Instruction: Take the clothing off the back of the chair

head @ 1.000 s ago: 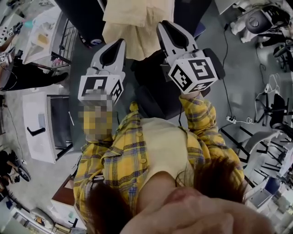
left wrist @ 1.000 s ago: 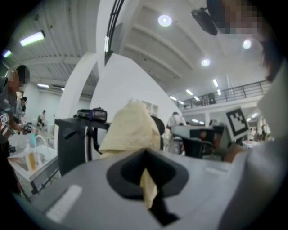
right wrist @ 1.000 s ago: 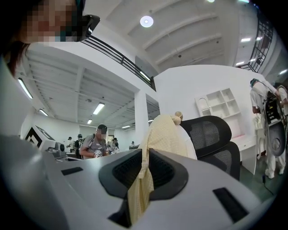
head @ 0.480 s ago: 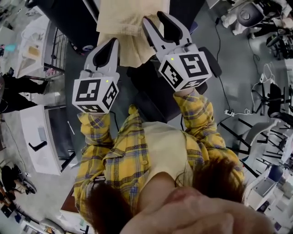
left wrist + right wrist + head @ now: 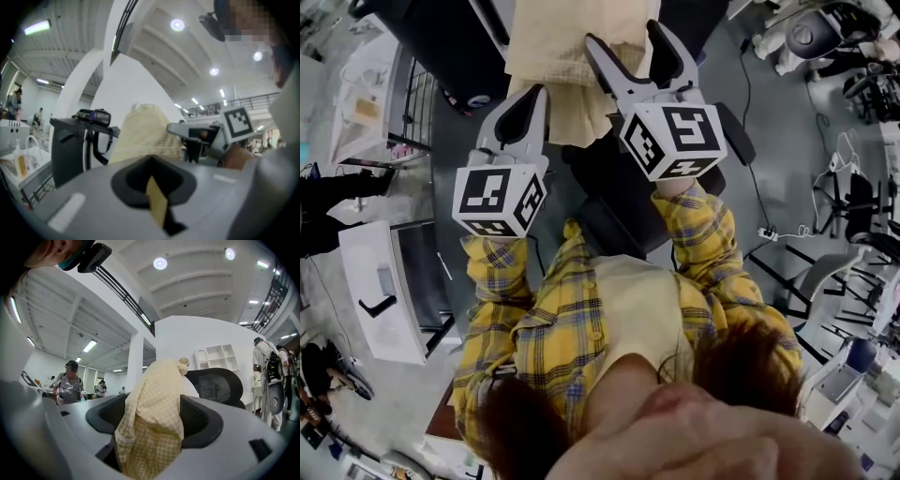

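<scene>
The clothing (image 5: 572,66) is pinched tight in the left tongs (image 5: 534,94). The right tongs (image 5: 628,37) are being opened, with cloth between them (unpressed). Removal from the chair (image 5: 215,386) is judged unfinished.

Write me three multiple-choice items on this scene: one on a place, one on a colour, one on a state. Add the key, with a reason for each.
1. In the head view, where is the garment?
A. Near the bottom edge, below both cubes
B. At the top, just ahead of the left gripper and the right gripper
C. At the far left edge

2. What colour is the garment?
A. Dark blue
B. Red
C. Pale yellow check

3. How do the right gripper's jaws stand?
A. Apart, with cloth between them
B. Shut on nothing
C. Out of sight

Key:
1 B, it hangs at the top of the head view, at both grippers' tips.
2 C, the pale yellow checked weave shows plainly in the right gripper view.
3 A, the jaws are opening and the garment hangs between them.
</scene>
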`<state>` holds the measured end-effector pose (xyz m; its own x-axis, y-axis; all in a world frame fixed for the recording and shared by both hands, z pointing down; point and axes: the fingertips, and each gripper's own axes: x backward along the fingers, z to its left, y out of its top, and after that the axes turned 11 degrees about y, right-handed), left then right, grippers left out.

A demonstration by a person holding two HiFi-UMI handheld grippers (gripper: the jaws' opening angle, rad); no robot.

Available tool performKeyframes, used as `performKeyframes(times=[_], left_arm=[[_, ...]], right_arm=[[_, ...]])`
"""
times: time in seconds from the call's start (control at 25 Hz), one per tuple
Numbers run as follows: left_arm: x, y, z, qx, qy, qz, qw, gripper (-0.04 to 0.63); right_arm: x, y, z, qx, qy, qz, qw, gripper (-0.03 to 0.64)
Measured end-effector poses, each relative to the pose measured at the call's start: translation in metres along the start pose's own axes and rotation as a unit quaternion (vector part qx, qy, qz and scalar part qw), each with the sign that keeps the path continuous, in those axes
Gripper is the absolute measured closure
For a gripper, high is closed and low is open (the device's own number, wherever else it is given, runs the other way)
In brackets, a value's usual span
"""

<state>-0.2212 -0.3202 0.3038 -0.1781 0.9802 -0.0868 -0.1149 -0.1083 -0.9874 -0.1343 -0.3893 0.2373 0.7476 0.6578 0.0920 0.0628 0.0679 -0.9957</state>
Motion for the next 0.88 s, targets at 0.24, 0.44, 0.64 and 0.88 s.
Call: performKeyframes(times=[0.24,0.44,0.64,0.88], left_arm=[[-0.007,-0.007,0.008,0.012,-0.002,0.003,0.9999,0.591],[-0.01,-0.008,0.007,0.015,-0.002,0.003,0.9999,0.591],[-0.01,-0.011,0.007,0.017,0.002,0.004,0.9998,0.591],[-0.007,-0.01,0.01,0.018,0.009,0.002,0.9998,0.591]], right_arm=[[-0.017,-0.007,-0.011,-0.023,0.001,0.008,1.0,0.278],[-0.021,-0.007,-0.008,-0.056,0.025,0.002,0.998,0.276],[-0.031,-0.014,0.01,-0.037,0.044,0.024,0.998,0.278],[-0.037,-0.02,0.012,-0.014,0.032,0.04,0.999,0.279]])
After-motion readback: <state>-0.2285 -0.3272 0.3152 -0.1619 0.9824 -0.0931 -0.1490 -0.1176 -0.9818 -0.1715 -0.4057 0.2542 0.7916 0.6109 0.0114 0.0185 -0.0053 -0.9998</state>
